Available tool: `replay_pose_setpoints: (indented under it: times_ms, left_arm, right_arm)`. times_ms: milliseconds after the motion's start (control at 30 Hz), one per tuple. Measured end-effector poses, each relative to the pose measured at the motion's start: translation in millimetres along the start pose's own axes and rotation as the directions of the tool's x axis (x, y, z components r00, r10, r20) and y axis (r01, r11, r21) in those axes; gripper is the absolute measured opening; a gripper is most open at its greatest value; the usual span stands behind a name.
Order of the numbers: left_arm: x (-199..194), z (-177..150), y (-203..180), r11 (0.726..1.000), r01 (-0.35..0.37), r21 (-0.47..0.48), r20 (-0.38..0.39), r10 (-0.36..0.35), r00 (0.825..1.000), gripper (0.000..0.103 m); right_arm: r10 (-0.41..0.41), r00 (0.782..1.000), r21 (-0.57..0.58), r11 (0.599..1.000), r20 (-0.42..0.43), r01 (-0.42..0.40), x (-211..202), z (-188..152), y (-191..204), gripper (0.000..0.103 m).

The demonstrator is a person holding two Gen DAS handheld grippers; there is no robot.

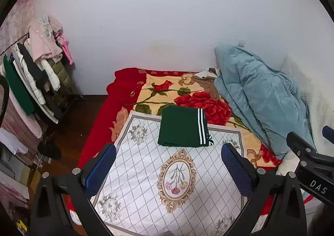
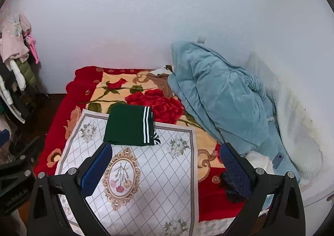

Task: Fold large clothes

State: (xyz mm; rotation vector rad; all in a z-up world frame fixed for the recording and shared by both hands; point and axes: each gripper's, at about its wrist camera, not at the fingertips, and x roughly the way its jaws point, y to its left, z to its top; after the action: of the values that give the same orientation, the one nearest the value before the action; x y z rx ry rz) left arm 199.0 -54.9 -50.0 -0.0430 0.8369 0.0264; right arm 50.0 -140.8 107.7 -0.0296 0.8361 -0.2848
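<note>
A dark green garment (image 1: 179, 128) with white stripes along its right edge lies folded into a neat rectangle at the far end of a white diamond-patterned mat (image 1: 146, 173) on the bed. The right wrist view shows the same folded garment (image 2: 127, 125) on the mat (image 2: 150, 183). My left gripper (image 1: 168, 165) hovers open above the mat, short of the garment, nothing between its blue pads. My right gripper (image 2: 165, 165) is also open and empty, above the mat's right part. The right gripper's body (image 1: 309, 163) shows at the right edge of the left wrist view.
The mat lies on a red and yellow rose blanket (image 1: 187, 94). A bulky light blue duvet (image 1: 256, 94) is heaped against the wall at right, with a brown item (image 1: 206, 84) beside it. A loaded clothes rack (image 1: 35, 73) stands left, over dark wooden floor (image 1: 79, 121).
</note>
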Motion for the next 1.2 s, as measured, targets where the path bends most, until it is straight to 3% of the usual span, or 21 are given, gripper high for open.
replay_pose_setpoints:
  times_ms: [400, 1200]
  left_arm:
    - [-26.8, -6.4, 7.0, 0.998, -0.061, -0.028, 0.022, 0.062, 0.998, 0.102]
    - [-35.0, -6.8, 5.6, 0.998, -0.063, -0.019, 0.024, 0.063, 0.998, 0.102]
  right_arm:
    - [-0.008, 1.000, -0.010, 1.000, 0.012, 0.008, -27.1, 3.5, -6.0, 0.103]
    - [0.048, 0.999, -0.034, 0.998, 0.009, -0.048, -25.8, 11.7, 0.1, 0.103]
